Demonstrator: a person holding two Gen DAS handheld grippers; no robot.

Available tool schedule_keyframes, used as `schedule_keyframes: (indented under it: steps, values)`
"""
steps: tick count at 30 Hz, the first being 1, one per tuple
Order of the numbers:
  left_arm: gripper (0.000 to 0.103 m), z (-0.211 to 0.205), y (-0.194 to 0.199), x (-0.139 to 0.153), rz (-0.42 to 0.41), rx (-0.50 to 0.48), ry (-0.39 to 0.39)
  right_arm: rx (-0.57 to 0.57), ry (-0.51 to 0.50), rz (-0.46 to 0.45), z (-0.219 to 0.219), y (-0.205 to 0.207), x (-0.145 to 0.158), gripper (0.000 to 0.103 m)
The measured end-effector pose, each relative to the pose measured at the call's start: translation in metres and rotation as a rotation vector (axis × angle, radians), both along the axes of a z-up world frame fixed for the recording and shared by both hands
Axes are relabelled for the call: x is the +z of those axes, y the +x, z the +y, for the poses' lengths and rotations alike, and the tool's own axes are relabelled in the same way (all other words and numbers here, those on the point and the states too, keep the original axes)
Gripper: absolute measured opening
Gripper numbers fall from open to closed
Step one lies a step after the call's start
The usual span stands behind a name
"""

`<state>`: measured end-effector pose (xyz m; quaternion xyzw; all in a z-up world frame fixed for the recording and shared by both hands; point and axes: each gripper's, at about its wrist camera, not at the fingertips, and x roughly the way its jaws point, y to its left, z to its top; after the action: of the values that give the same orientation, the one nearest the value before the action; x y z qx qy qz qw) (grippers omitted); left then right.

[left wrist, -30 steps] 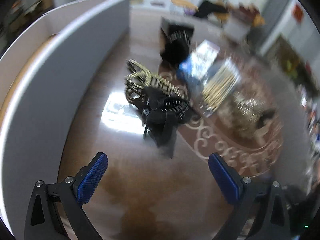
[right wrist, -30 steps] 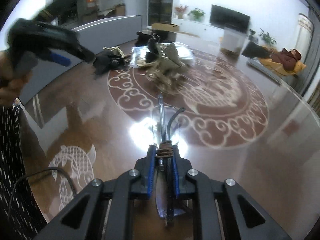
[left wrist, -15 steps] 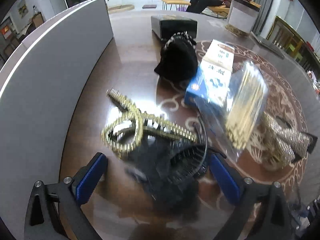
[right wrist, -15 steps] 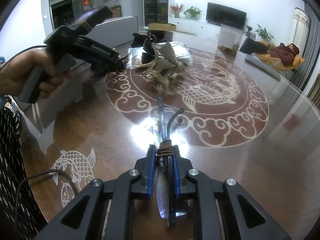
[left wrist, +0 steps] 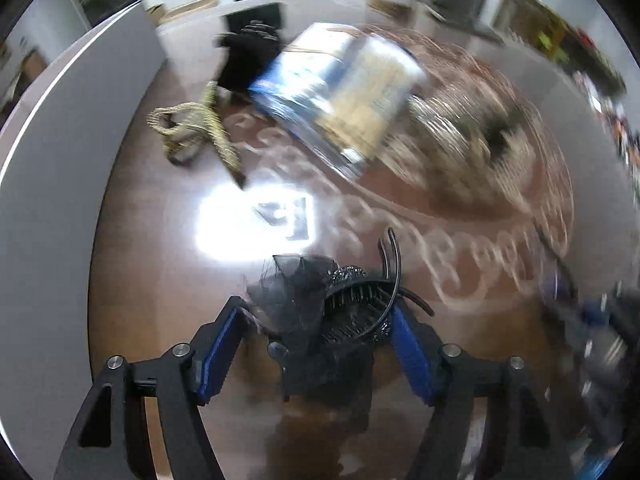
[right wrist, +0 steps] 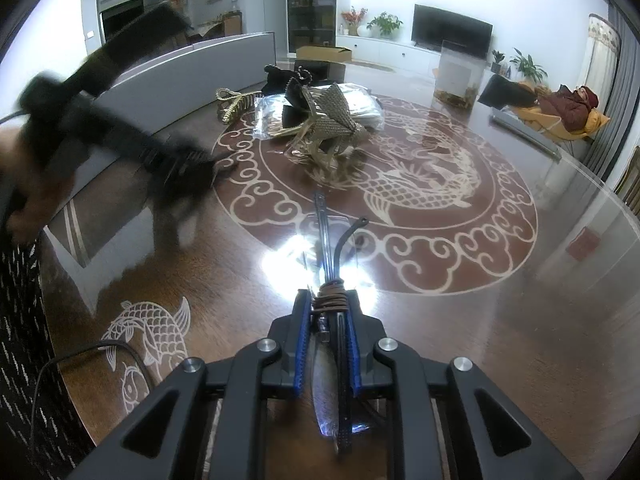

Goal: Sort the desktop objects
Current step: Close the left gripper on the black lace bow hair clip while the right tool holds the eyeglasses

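Note:
My left gripper (left wrist: 316, 316) is shut on a black mesh hair clip with a headband (left wrist: 320, 304) and holds it above the brown table. It shows blurred in the right wrist view (right wrist: 176, 164) at the left. My right gripper (right wrist: 328, 312) is shut on a bundle of hair sticks and a headband tied with brown cord (right wrist: 330, 240), low over the table. A gold braided hair accessory (left wrist: 192, 128) lies further back, also seen in the right wrist view (right wrist: 234, 104).
A blue box and a clear packet (left wrist: 336, 92) lie mid-table beside a gold sequin bow (right wrist: 332, 116) and a black hair piece (left wrist: 248, 56). A grey partition (left wrist: 52, 168) runs along the left. A clear container (right wrist: 458, 74) stands far back.
My left gripper has closed on the black hair clip, lifted it and pulled back from the pile. The right gripper has stayed put, still shut on its bundle.

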<state>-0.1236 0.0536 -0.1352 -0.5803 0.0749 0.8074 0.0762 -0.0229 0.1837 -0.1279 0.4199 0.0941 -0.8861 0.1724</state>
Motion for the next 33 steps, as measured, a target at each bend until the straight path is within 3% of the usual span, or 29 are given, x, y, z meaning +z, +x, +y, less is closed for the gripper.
schedule_keyframes:
  steps: [3, 7, 9, 11, 14, 15, 19, 24, 29, 32, 33]
  values:
    - [0.088, 0.011, 0.009, 0.0, -0.006, -0.03, -0.037, -0.011, -0.014, -0.006, 0.003, -0.002, 0.0, 0.024]
    - [0.089, 0.009, 0.01, 0.001, -0.013, -0.031, -0.029, 0.012, -0.051, -0.021, 0.005, -0.004, 0.0, 0.034]
    - [0.089, 0.002, 0.008, -0.001, -0.032, -0.013, 0.011, 0.015, -0.042, -0.024, 0.004, -0.004, 0.0, 0.052]
    - [0.09, -0.001, 0.007, 0.0, -0.03, -0.011, 0.014, 0.019, -0.04, -0.033, 0.003, -0.005, -0.001, 0.06]
    - [0.082, -0.001, 0.009, 0.004, -0.022, -0.035, 0.02, 0.021, -0.011, -0.029, 0.001, -0.009, -0.001, 0.061]
    - [0.071, -0.003, 0.009, 0.006, -0.016, -0.048, 0.022, 0.025, -0.006, -0.028, 0.001, -0.01, -0.002, 0.062]
    - [0.069, 0.0, 0.01, 0.01, -0.02, -0.123, 0.024, 0.038, -0.011, -0.031, 0.001, -0.012, -0.003, 0.067]
    - [0.069, 0.003, 0.013, 0.014, -0.018, -0.135, 0.018, 0.045, -0.028, -0.039, 0.003, -0.013, -0.003, 0.07]
    - [0.069, 0.001, 0.021, 0.016, -0.007, -0.119, 0.016, 0.087, -0.015, -0.103, 0.003, -0.026, 0.002, 0.067]
    - [0.069, -0.001, 0.023, 0.022, 0.0, -0.111, 0.047, 0.128, -0.001, -0.132, -0.001, -0.033, 0.005, 0.032]
    - [0.069, -0.002, 0.025, 0.025, 0.006, -0.109, 0.055, 0.134, 0.001, -0.136, -0.001, -0.035, 0.006, 0.025]
